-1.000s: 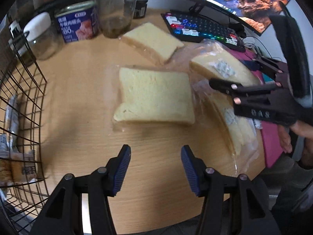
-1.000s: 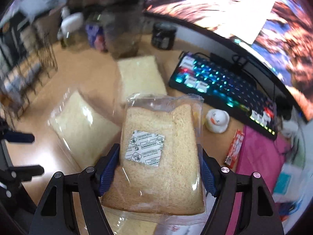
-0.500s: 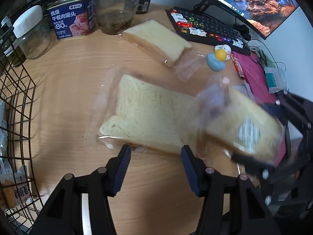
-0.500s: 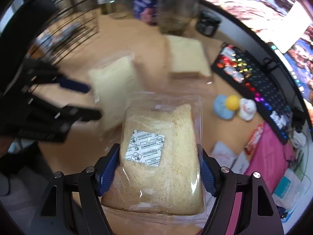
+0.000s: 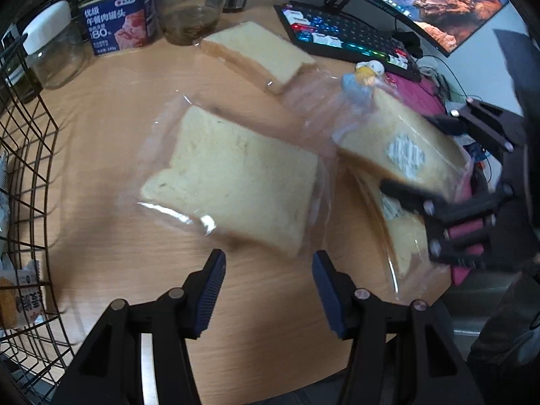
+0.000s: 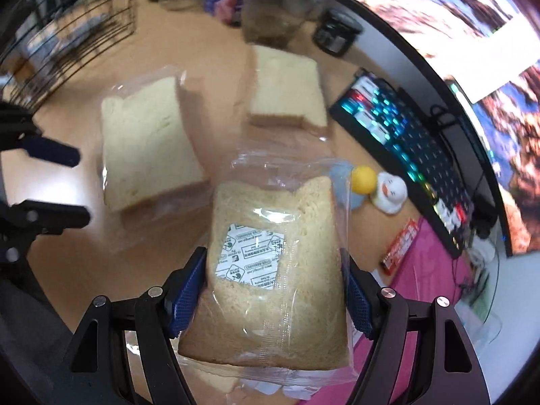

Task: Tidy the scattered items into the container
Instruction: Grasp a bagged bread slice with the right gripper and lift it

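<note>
One wrapped bread slice [image 6: 275, 270] is now off the desk [image 5: 111, 155] in our right gripper [image 6: 275, 275], pads clamped on its edges and swung toward the wire basket [image 5: 30, 168], while our left gripper [image 5: 268, 290] hovers half-open, empty, over the next slice [image 5: 233, 182].

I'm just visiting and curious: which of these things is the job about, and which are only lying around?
Job: held bread pack in right claw; bread packs on table; wire basket.

Lying about: keyboard, toy ducks, meat tin, jars.
</note>
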Motion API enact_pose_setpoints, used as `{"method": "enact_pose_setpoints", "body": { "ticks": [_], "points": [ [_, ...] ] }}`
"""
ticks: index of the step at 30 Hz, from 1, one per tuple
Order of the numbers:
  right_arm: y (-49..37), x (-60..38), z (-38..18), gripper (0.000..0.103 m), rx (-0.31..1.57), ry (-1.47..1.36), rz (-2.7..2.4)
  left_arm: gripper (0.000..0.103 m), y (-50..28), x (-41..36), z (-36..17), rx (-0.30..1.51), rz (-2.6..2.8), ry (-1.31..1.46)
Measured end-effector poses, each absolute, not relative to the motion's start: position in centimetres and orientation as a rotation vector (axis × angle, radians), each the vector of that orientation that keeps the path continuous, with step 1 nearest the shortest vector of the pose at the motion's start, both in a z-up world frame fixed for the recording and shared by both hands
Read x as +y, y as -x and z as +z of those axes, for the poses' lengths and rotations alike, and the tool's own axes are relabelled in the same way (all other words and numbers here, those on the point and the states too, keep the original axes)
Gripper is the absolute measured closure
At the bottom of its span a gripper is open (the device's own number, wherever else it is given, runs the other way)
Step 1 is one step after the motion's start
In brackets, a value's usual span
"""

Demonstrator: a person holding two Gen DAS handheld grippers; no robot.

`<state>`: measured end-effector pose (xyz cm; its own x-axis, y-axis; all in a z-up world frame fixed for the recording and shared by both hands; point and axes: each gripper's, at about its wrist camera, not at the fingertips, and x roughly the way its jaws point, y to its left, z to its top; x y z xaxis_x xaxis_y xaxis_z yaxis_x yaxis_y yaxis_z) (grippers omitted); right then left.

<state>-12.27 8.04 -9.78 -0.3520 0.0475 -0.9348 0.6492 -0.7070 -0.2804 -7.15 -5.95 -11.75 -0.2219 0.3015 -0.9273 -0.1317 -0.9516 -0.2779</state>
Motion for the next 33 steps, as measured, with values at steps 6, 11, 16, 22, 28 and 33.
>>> {"method": "enact_pose_setpoints", "body": {
  "ticks": [6, 11, 16, 22, 28, 33],
  "points": [
    [10.4, 7.0, -9.8, 0.028, 0.894, -1.473, -2.014, 0.042, 8.1, -7.3, -11.9, -0.198, 2.305, 1.775],
    [8.2, 7.2, -10.0, 0.028, 0.754, -1.488, -1.940, 0.040, 8.5, -8.4, -11.9, -0.178, 2.346, 1.787],
    [7.3, 8.3, -9.9, 0.028, 0.653, -1.503, -1.992, 0.040, 8.3, -8.4, -11.4, -0.182, 2.356, 1.779],
    [7.7, 11.5, -7.7, 0.028, 0.485, -1.476, -2.240, 0.039, 8.1, -6.4, -10.0, -0.100, 2.397, 1.782],
    [7.0, 15.5, -5.3, 0.028, 0.211, -1.362, -2.531, 0.039, 8.4, -4.6, -10.1, -0.086, 2.453, 1.843],
    [6.7, 17.3, -5.3, 0.028, 0.144, -1.348, -2.551, 0.039, 8.7, -3.3, -11.4, -0.152, 2.452, 1.904]
  ]
}}
